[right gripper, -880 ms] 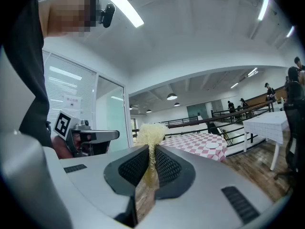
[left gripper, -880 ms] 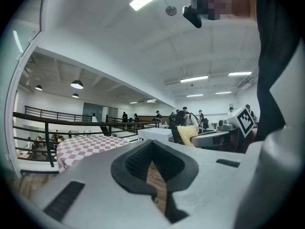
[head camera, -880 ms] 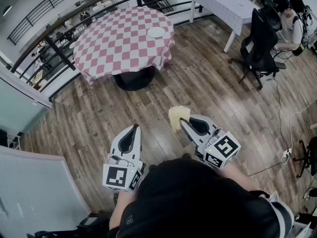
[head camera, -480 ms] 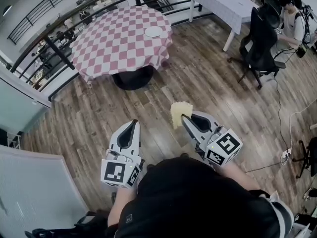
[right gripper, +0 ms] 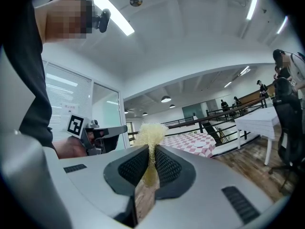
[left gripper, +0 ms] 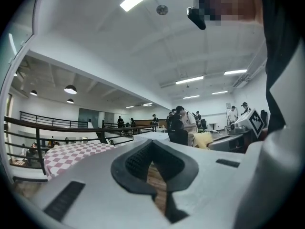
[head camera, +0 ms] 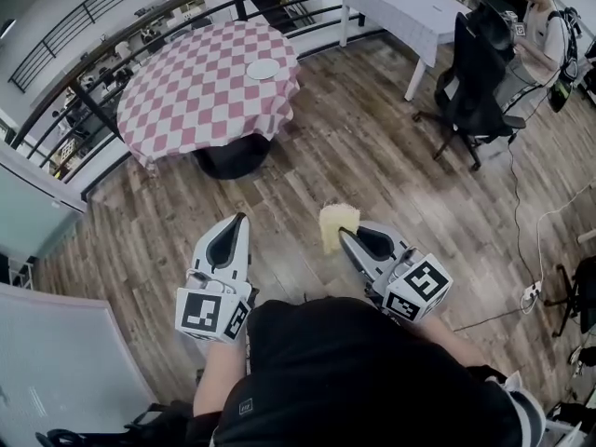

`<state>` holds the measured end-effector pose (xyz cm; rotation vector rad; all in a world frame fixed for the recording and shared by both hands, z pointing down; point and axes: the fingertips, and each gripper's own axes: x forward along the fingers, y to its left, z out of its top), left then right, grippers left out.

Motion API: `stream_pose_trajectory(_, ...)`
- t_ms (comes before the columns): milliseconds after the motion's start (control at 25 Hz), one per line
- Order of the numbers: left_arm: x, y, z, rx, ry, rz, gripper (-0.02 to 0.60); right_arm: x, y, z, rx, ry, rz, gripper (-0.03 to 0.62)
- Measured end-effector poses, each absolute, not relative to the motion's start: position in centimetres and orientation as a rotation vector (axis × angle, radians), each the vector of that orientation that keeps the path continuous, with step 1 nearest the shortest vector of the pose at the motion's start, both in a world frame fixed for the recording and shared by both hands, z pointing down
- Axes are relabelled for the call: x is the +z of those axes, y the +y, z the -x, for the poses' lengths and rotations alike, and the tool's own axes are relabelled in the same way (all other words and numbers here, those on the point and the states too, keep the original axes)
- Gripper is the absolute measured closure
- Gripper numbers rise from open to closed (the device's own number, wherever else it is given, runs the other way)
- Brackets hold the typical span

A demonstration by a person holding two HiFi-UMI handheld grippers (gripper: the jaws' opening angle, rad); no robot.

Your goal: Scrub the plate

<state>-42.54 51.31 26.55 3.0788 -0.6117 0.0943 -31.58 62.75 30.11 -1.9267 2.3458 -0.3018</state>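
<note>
Resting on the checked table (head camera: 186,91), toward its far edge, the white plate (head camera: 264,69) lay well apart from both grippers, with bare floor (head camera: 372,156) between. It was judged a stiff, smooth, breakable dish, light enough to slide on the table under scrubbing. Its rim would be the place to pin or grip it.

The right gripper (head camera: 343,237) was clenched on a yellow sponge (head camera: 337,222), judged soft and fibrous, which stood proud of the jaw tips. The left gripper (head camera: 239,220) had its jaws closed together on nothing. Both were held on the near side of the table, short of it.

Only the head view showed the gap between the plate and the grippers. Only the right gripper view showed the sponge pinched flat between the pads (right gripper: 131,168). The left gripper view showed only floor behind its closed jaws.
</note>
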Motion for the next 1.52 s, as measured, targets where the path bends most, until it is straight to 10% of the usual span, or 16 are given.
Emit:
stream_pose_trajectory(680, 31.9, 48.2, 29.6, 0.229, -0.416, -3.0, 0.575, 35.2, 61.4, 19.2, -0.496, 2.137, 2.023, 0.548)
stream_pose_trajectory(1520, 32.9, 19.2, 10.8, 0.291, -0.471, -2.953, 0.575, 36.1, 31.9, -0.4, -0.602, 2.196, 1.991, 0.548)
